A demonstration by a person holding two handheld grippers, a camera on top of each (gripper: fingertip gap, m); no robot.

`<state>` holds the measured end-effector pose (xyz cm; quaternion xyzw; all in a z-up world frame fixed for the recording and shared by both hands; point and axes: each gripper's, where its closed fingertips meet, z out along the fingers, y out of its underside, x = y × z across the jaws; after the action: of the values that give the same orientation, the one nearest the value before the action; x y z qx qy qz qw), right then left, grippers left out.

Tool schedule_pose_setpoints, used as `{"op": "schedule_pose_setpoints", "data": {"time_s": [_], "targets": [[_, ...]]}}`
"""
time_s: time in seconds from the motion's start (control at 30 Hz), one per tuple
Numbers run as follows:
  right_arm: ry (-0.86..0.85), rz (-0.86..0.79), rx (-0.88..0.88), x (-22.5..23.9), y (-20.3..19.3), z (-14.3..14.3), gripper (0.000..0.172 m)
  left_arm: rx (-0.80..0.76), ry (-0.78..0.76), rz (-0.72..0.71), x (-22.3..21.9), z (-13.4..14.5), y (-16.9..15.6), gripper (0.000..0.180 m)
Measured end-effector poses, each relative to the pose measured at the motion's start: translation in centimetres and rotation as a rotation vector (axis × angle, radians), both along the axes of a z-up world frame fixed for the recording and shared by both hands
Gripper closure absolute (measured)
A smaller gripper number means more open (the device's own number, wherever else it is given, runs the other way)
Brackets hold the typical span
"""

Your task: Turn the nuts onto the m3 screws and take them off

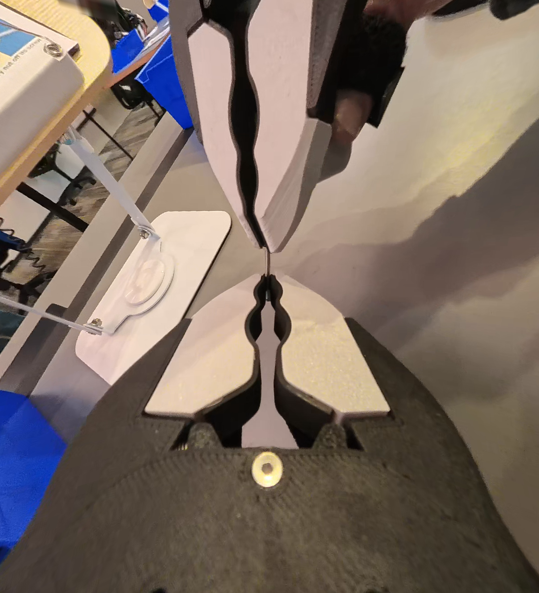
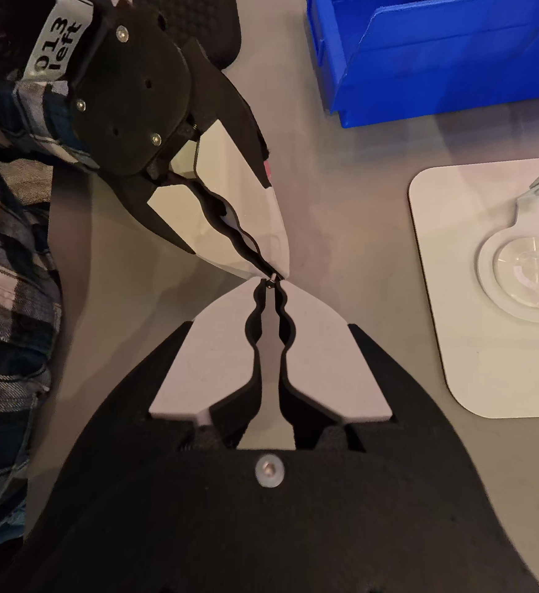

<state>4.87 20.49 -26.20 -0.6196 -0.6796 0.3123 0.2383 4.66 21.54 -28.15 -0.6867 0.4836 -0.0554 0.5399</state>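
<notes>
Tip to tip, my left gripper (image 1: 266,282) and right gripper (image 2: 269,284) both pinch one thin metal pin (image 1: 266,264) above the grey table (image 1: 390,224), each steadying an end.

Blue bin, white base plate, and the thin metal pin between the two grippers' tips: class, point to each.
Blue bin (image 2: 438,57), right wrist view: front wall.
White base plate (image 2: 473,369), right wrist view: bare flat surface.
Thin metal pin (image 1: 266,260), left wrist view: exposed mid-shaft.

Glossy blue plastic bin (image 2: 438,64), matt tabletop (image 2: 342,224)
</notes>
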Motion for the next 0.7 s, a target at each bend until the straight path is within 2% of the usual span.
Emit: {"op": "schedule_pose_setpoints", "data": {"time_s": [0.2, 0.53, 0.7], "targets": [[0.039, -0.068, -0.053, -0.07, 0.06, -0.15, 0.166, 0.019, 0.029, 0.012, -0.10, -0.14, 0.04, 0.179], [0.042, -0.088, -0.015, -0.13, 0.13, 0.00, 0.166, 0.033, 0.039, 0.019, -0.14, 0.00, 0.01, 0.179], [0.041, -0.123, -0.048, -0.18, 0.21, -0.27, 0.166, 0.081, 0.120, 0.049, -0.33, -0.22, 0.20, 0.179]]}}
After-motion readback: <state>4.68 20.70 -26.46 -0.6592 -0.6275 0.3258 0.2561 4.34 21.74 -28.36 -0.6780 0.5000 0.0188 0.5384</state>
